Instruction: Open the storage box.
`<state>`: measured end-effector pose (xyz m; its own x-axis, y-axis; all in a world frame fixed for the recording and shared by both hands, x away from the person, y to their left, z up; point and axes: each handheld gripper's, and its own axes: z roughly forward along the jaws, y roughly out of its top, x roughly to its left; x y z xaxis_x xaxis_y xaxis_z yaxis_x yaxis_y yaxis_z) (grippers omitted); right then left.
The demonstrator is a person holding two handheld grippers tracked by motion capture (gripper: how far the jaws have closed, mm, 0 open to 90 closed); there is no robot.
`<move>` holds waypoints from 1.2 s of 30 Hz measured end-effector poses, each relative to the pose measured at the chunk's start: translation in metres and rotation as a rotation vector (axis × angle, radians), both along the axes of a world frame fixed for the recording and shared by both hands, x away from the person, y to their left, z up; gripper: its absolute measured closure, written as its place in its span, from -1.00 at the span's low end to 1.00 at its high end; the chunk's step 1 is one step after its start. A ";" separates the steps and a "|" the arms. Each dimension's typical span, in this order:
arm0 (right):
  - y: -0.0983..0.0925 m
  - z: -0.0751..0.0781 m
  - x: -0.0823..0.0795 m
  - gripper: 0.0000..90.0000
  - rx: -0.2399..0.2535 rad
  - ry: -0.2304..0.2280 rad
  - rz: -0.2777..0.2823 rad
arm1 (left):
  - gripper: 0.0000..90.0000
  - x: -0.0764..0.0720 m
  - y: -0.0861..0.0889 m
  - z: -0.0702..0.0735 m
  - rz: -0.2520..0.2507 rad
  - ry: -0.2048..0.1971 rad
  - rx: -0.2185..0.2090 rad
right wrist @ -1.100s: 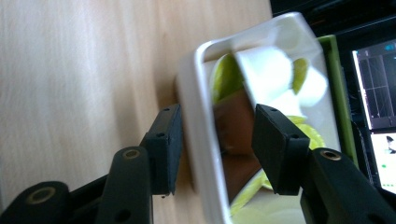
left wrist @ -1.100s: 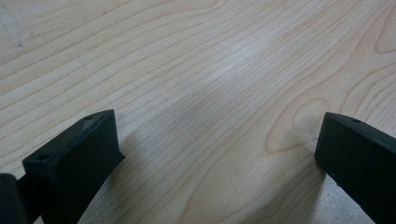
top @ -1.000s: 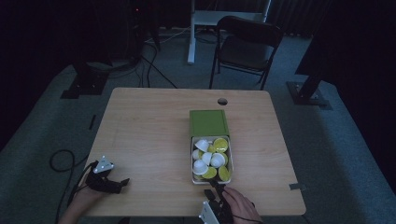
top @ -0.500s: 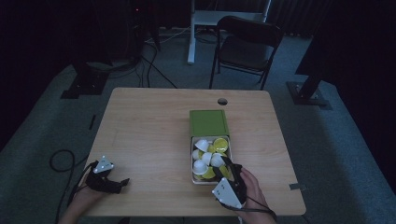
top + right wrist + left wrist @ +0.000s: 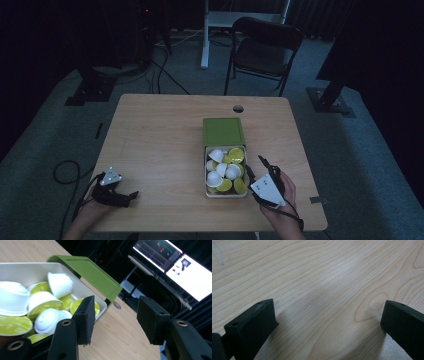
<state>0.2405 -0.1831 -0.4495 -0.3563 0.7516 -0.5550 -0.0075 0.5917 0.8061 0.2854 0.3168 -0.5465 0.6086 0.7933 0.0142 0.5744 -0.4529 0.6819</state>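
An open box [image 5: 207,170] in the table's front middle holds several white and yellow-green capsules [image 5: 224,170]; its green lid [image 5: 223,131] is folded back behind it. My right gripper [image 5: 255,166] hovers just right of the box, held by a hand. In the right gripper view this gripper [image 5: 117,320] is open with nothing between its jaws, which have just been opening a little. The box's cream wall [image 5: 30,268] and capsules [image 5: 47,302] lie left of the jaws. My left gripper [image 5: 131,196] rests at the front left, and in its own view it [image 5: 327,322] stands wide open over bare wood.
The wooden table [image 5: 165,135] has a small round hole [image 5: 238,108] near its far edge. A dark chair [image 5: 265,45] stands behind it. A cable [image 5: 65,170] loops off the front left. A lit screen [image 5: 175,265] glows beyond the table.
My right hand has risen from the front edge below the box and moved right, now beside the box's right wall. The left gripper has stayed put.
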 end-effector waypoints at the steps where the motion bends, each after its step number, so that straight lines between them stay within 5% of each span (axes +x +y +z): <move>1: -0.004 0.000 0.001 0.05 0.019 0.008 -0.007 | -1.00 0.000 0.000 0.000 0.000 0.000 0.000; 7: -0.019 -0.003 0.007 -0.07 0.090 0.027 -0.055 | -1.00 0.000 0.000 0.000 0.000 0.000 0.000; 19: -0.052 -0.020 0.023 -0.40 0.256 0.151 -0.149 | -1.00 0.000 0.000 0.000 0.000 0.000 0.000; 36: -0.088 -0.057 0.040 -0.35 0.403 0.336 -0.239 | -1.00 0.000 0.000 0.000 0.000 0.000 -0.001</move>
